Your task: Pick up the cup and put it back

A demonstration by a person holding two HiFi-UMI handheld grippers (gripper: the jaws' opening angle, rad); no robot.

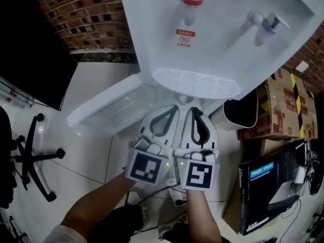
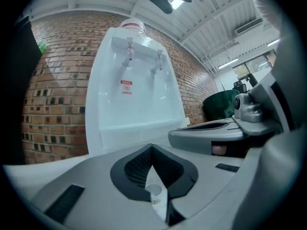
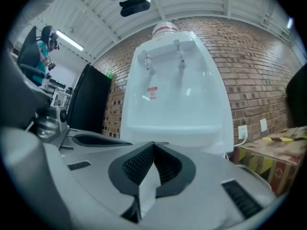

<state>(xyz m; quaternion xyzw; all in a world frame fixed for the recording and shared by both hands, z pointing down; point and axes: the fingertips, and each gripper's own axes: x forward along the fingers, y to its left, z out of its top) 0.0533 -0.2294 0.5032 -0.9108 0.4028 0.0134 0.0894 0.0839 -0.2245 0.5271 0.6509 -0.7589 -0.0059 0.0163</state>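
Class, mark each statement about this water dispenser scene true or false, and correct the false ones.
1. The water dispenser has two taps. True.
2. The wall behind it is white plaster. False: it is a brick wall.
3. The right tool grips a cup. False: its jaws are shut and hold nothing.
4. A cardboard box stands beside the dispenser. True.

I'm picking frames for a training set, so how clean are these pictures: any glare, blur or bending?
Head view: fairly sharp, the water dispenser bright white against dim surroundings. Left gripper view: strong fisheye bending, black corners, a ceiling lamp glaring, everything soft. Right gripper view: same bending, brick wall bowed, near parts blurred.
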